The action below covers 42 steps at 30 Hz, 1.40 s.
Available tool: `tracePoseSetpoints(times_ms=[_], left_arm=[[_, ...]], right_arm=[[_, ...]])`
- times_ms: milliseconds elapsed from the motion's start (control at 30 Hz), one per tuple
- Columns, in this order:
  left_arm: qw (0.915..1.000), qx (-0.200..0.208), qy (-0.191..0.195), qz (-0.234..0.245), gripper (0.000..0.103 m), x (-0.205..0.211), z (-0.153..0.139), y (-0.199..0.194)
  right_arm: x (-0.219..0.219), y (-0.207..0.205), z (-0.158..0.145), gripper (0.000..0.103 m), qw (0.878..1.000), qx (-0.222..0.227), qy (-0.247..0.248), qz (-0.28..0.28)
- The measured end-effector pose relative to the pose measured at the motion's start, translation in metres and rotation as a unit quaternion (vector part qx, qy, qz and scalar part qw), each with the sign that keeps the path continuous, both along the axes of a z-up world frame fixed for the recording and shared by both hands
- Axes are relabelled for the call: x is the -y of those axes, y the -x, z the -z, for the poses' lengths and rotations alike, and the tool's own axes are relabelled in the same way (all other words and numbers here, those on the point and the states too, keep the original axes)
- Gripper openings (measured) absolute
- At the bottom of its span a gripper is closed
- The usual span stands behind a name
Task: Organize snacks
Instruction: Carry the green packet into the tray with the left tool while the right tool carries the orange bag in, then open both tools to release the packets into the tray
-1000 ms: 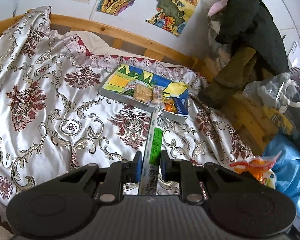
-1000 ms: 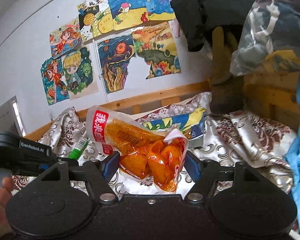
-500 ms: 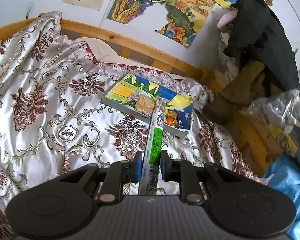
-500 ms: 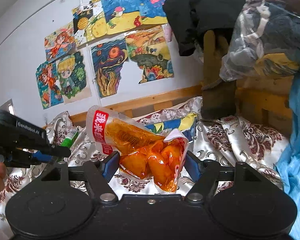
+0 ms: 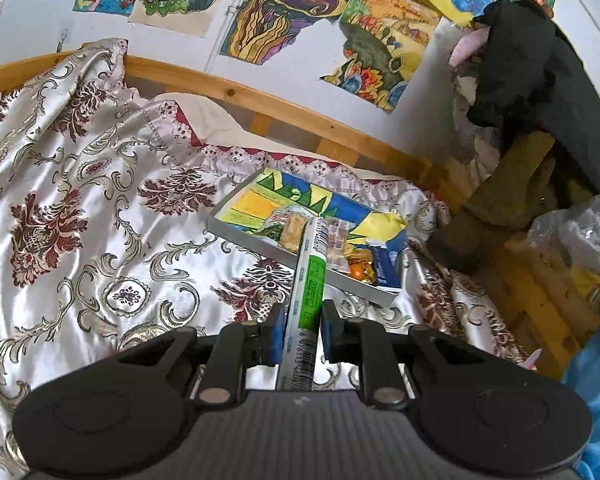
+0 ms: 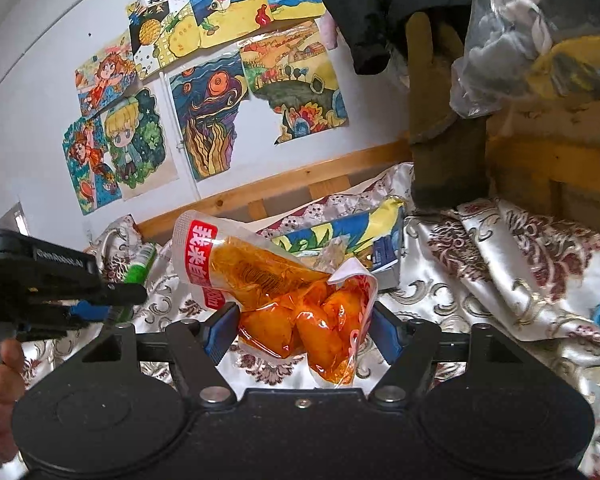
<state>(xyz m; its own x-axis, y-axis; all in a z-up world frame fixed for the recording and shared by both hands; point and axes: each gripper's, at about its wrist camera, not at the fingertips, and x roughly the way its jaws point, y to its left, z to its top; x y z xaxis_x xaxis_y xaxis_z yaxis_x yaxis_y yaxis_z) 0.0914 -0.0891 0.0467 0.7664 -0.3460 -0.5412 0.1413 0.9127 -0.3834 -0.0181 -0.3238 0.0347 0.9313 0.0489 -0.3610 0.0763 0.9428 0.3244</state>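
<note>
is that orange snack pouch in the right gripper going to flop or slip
Probably floppy: the orange snack pouch sags and creases between the right gripper pads. Its glossy film looks slippery. The lumpy contents seem loose, so weight may shift.

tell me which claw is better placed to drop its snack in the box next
Left, probably. The left claw grips the green stick pack, whose tip already overlaps the box. The right claw's orange pouch sits farther back.

Daylight, bright and soft, no hard shadows. Glare on the satin bedspread (image 5: 100,208) and on the orange snack bag (image 6: 284,300). Strong fisheye bend and dark vignette in corners. Both views sharp, no motion blur.
</note>
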Motion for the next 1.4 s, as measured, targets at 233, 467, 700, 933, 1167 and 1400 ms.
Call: tracePoseSetpoints(times_ms=[233,467,700,933,1167,1400], left_arm=[[0.9997,-0.019,0.017,-0.003,0.020,0.009,0.020,-0.021],[0.9993,-0.034,0.017,-0.002,0.020,0.015,0.033,-0.048],[0.9987,-0.044,0.023,0.010,0.020,0.025,0.047,-0.121],[0.9984,-0.037,0.024,0.035,0.020,0.050,0.066,-0.220],[0.9973,-0.041,0.017,0.059,0.020,0.069,0.088,-0.313],[0.9949,-0.046,0.008,0.089,0.020,0.098,0.099,-0.368]], right_arm=[[0.008,-0.041,0.007,0.071,1.000,-0.009,-0.017,0.003],[0.006,-0.102,0.014,0.072,0.999,0.012,0.022,0.022],[0.022,-0.160,0.033,0.072,0.997,0.023,0.033,0.060],[0.045,-0.244,0.051,0.072,0.992,0.047,0.069,0.096],[0.072,-0.298,0.086,0.072,0.989,0.022,0.059,0.131],[0.081,-0.319,0.098,0.072,0.985,0.004,0.093,0.144]])
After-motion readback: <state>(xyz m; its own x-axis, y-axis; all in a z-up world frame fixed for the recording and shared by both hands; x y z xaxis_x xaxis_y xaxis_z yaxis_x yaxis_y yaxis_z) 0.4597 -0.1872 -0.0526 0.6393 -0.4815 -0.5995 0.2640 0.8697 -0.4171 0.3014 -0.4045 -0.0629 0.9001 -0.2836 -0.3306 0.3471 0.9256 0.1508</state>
